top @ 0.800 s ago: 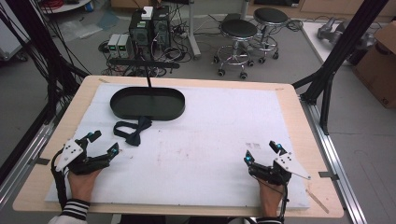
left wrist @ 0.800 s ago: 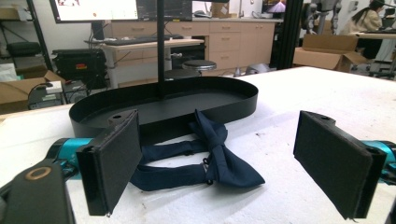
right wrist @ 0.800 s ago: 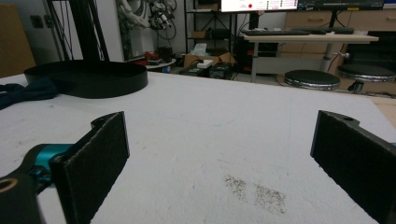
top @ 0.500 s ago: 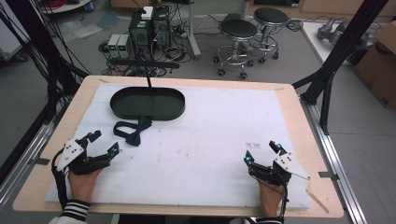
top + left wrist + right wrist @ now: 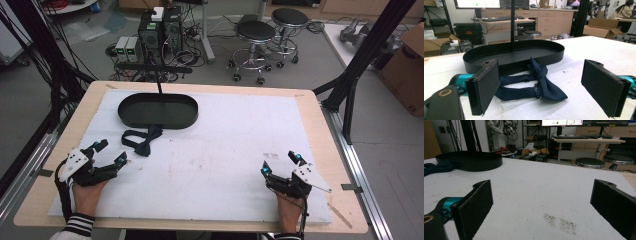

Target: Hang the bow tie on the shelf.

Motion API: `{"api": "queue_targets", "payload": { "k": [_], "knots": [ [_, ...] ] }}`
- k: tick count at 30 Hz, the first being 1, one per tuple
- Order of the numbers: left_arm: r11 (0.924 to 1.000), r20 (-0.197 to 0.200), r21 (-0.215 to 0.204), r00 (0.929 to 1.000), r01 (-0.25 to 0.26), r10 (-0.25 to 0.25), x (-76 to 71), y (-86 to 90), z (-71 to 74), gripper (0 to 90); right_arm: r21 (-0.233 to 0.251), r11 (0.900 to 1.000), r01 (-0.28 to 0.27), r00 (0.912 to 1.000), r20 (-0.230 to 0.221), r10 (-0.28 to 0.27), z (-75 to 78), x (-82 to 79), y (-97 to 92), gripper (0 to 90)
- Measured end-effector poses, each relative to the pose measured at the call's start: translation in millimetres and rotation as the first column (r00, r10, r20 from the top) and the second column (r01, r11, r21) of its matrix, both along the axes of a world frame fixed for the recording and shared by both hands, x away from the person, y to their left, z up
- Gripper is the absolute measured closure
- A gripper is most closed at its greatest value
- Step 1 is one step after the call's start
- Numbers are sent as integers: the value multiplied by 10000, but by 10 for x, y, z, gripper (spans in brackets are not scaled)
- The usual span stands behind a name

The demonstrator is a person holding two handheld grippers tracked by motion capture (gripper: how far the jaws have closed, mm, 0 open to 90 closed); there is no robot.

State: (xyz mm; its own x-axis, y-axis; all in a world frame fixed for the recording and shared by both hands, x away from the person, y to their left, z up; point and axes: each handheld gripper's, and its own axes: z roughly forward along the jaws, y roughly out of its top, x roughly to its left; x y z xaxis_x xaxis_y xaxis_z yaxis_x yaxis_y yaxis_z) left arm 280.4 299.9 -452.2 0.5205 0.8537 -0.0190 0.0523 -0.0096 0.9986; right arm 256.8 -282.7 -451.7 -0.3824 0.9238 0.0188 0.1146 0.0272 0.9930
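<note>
Navy bow tie (image 5: 534,83) just beside black tray (image 5: 554,51), white mat (image 5: 240,150) around.

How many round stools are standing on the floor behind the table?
2. One black stool stands beyond the table's far edge, right of centre; the other stool is just behind it, further right. More could be hidden outside the picture.
</note>
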Motion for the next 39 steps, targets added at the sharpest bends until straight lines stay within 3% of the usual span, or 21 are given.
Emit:
{"api": "queue_targets", "payload": {
  "k": [7, 14, 25, 28, 31, 33, 36, 38, 39],
  "knots": [
    [9999, -58, 104, 9999, -94, 95, 6, -10, 6, 155, -84, 10000, -23, 10000, 59, 23, -1, 2, -1, 33],
    [9999, -622, 84, 9980, -89, 94, 28, -8, 39, 154, 40, 10000, -3, 10000, 35, 3, -2, -3, -7, 33],
    [9992, -923, 324, 9956, 220, -189, 174, -127, 357, 152, 52, 10000, 17, 10000, 75, -17, -2, 0, -9, 33],
    [9976, -1336, 591, 9907, 356, -274, 251, -182, 483, 152, 37, 10000, 15, 10000, 89, -15, -2, 0, -10, 33],
    [9958, -1922, 760, 9807, 506, -351, 308, -224, 562, 153, 63, 10000, 1, 10000, 78, -1, -2, -1, -11, 33],
    [9948, -2063, 834, 9777, 586, -403, 326, -237, 584, 153, 59, 10000, 2, 10000, 78, -2, -2, 0, -11, 33],
    [9890, -2684, 1186, 9618, 888, -542, 398, -317, 659, 153, 56, 10000, 0, 10000, 79, -1, -2, 1, -12, 33],
    [9881, -2822, 1233, 9578, 921, -541, 413, -332, 671, 153, 92, 10000, 3, 10000, 32, -3, -3, -1, -9, 33],
    [9869, -3063, 1285, 9504, 978, -543, 435, -353, 693, 153, 84, 10000, -9, 10000, 33, 9, -2, -1, -11, 33]
  ]
}}
